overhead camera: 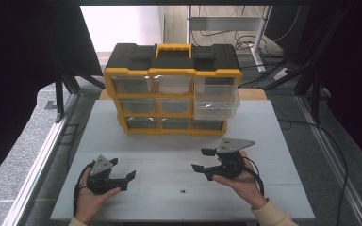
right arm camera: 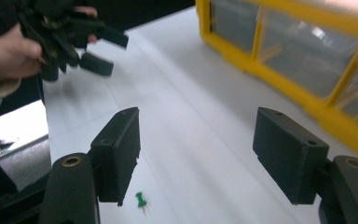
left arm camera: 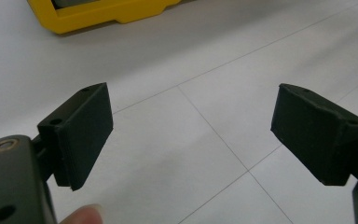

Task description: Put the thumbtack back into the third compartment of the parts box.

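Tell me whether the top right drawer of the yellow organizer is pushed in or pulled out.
Pulled out. In the high view the top right drawer juts forward past the yellow organizer front, overhanging the row below, while its neighbours sit flush.

1. The surface [overhead camera: 264, 141] looks like smooth, matt pale-grey board, split by thin seams.
2. The organiser [overhead camera: 172, 89] has a frame of smooth yellow plastic with a faint sheen and a top of matt black plastic.
3. Its drawers [overhead camera: 215, 101] are clear, glossy plastic that catches the light.
4. The left gripper [left arm camera: 193, 135] has jaws of matt black plastic, slightly rough, with fine layered ridges on the edges.
5. The right gripper [right arm camera: 198, 154] shows the same dull black plastic, with brass-coloured metal inserts in its body.
6. The pushpin [right arm camera: 141, 200] has a glossy green plastic head.
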`<state>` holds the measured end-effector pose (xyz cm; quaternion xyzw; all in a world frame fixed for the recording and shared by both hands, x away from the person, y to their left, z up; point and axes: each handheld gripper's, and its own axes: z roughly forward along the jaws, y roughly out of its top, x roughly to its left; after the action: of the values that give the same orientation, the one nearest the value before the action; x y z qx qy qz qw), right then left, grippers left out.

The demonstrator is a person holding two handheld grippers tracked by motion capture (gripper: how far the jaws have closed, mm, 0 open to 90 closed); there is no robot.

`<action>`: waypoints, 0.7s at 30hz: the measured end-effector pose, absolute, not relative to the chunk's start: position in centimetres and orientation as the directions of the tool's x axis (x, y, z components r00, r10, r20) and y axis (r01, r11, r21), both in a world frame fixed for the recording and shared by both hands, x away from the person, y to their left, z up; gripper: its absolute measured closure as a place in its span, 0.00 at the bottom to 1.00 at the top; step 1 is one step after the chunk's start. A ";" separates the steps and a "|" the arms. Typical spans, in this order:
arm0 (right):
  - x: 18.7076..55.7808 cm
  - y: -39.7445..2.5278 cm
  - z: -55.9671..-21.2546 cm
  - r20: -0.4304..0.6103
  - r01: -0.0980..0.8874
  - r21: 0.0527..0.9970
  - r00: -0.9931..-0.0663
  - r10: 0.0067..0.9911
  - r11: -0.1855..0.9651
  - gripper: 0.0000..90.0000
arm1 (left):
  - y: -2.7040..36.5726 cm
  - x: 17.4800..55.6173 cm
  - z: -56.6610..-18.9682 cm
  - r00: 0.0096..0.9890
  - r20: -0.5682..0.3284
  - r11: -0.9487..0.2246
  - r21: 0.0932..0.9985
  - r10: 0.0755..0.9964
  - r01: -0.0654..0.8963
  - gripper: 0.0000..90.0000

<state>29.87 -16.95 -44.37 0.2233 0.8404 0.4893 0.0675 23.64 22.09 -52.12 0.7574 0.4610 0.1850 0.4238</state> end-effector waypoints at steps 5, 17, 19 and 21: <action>29.9 -15.7 -46.6 0.130 0.337 0.810 -0.901 0.414 0.480 0.37 | 22.1 23.7 -52.1 0.511 -0.109 -0.220 0.812 0.853 0.541 0.15; 28.9 -12.9 -49.7 0.118 0.324 0.715 -0.929 0.350 0.619 0.38 | 22.1 23.7 -52.2 0.514 -0.109 -0.223 0.812 0.851 0.540 0.15; 28.8 -12.6 -50.1 0.102 0.314 0.703 -0.933 0.346 0.638 0.38 | 22.1 23.7 -52.2 0.514 -0.109 -0.222 0.812 0.851 0.540 0.15; 28.6 -12.2 -50.6 0.083 0.301 0.687 -0.937 0.340 0.661 0.39 | 22.1 23.7 -52.2 0.515 -0.109 -0.223 0.812 0.850 0.540 0.15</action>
<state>28.64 -12.24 -50.65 0.1757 0.9110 0.3721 0.0262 23.71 22.08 -52.16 0.7602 0.4572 0.1830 0.4238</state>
